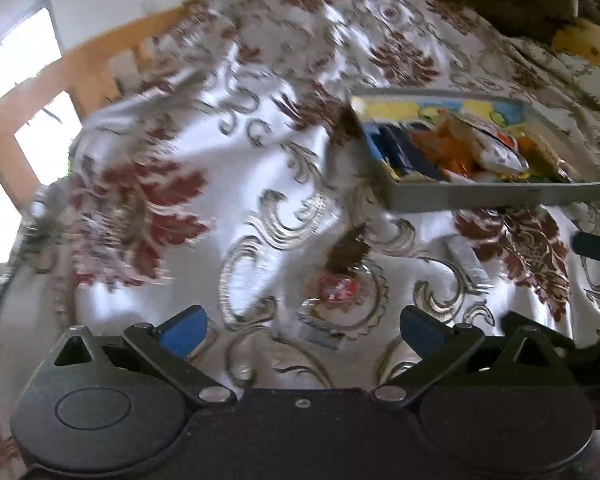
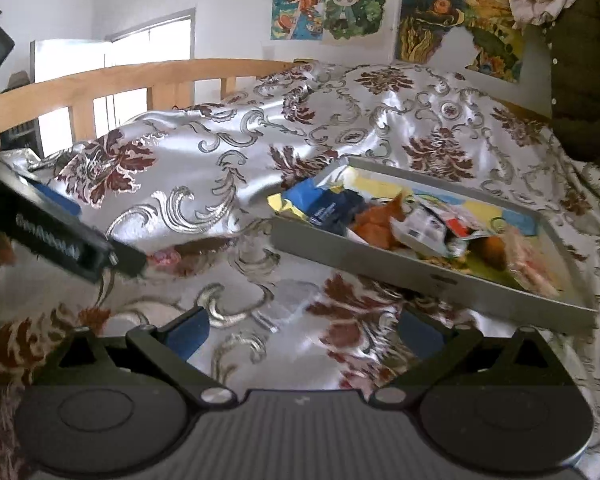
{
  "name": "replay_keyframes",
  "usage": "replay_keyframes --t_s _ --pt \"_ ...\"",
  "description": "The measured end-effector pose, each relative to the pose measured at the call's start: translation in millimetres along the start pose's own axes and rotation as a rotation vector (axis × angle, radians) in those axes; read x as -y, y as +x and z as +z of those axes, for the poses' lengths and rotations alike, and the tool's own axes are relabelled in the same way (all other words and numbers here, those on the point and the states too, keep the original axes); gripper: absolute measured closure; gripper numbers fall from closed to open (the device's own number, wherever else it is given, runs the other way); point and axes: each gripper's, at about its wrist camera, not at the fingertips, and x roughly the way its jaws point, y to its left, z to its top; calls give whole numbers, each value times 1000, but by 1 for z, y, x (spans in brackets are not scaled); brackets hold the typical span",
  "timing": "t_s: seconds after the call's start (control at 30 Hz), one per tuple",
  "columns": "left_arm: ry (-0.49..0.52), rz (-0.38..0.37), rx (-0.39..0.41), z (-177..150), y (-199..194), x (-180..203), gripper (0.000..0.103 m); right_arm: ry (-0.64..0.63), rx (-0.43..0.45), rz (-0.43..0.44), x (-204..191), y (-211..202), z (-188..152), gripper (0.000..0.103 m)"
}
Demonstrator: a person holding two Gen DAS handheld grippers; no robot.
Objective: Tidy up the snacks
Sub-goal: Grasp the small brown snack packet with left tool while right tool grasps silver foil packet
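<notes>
Both wrist views low over the bedspread (image 1: pixel 204 128), facing the shared snack tray (image 2: pixel 380 264)

A bed and its surroundings are shown.
The bed is covered by a glossy white bedspread (image 2: pixel 228 168) patterned with dark red flowers and silver scrolls, lying in folds. A wooden bed rail (image 2: pixel 112 76) is seen at the far side, with a bright window (image 2: pixel 152 44) behind it. Cartoon posters (image 2: pixel 328 4) are fixed to the white wall, and a dark olive jacket (image 2: pixel 584 76) is hung at the right.
</notes>
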Motion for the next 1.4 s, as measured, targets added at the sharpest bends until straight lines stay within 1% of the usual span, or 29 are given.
replay_keyframes --t_s 0.27,0.37,0.43,0.53,0.6,0.7,0.77,0.83,0.9,0.97,1.03,1.1,1.17,1.2,1.23,1.37,1.4 --pt "72 36 17 10 29 -1 1 22 -34 -16 -2 32 0 1" --pt "85 29 27 15 36 -3 1 22 -45 -13 -2 41 1 7" --pt "64 -7 4 16 44 -6 1 22 -56 -12 -3 46 1 13" --pt "30 -16 -1 16 48 -8 2 38 -54 -6 -4 50 1 17" --pt "26 -26 7 17 48 -7 5 46 -55 1 -4 53 2 19" --pt "22 -53 11 17 47 -6 15 89 -61 21 -2 55 2 20" --pt "24 -75 3 17 48 -5 26 121 -68 35 2 57 2 22" --pt "18 -101 -9 16 51 -4 32 146 -74 47 5 57 1 26" --pt "11 -116 -16 15 54 -3 36 169 -80 57 8 58 1 29" --pt "17 -131 -20 15 56 -1 45 204 -97 74 12 60 1 30" --pt "16 -144 -28 15 58 1 49 241 -105 92 17 61 0 30" --pt "14 -143 -38 15 60 2 49 250 -109 102 19 62 1 32" --pt "15 -142 -38 15 60 3 50 257 -116 117 19 63 1 38" --pt "13 -142 -39 15 60 3 50 259 -119 127 18 62 1 44" --pt "13 -142 -40 15 60 3 51 254 -120 128 17 62 1 48" --pt "17 -136 -42 14 59 4 52 242 -126 131 13 60 3 54" --pt "18 -132 -43 14 59 5 52 244 -128 134 13 60 3 57"
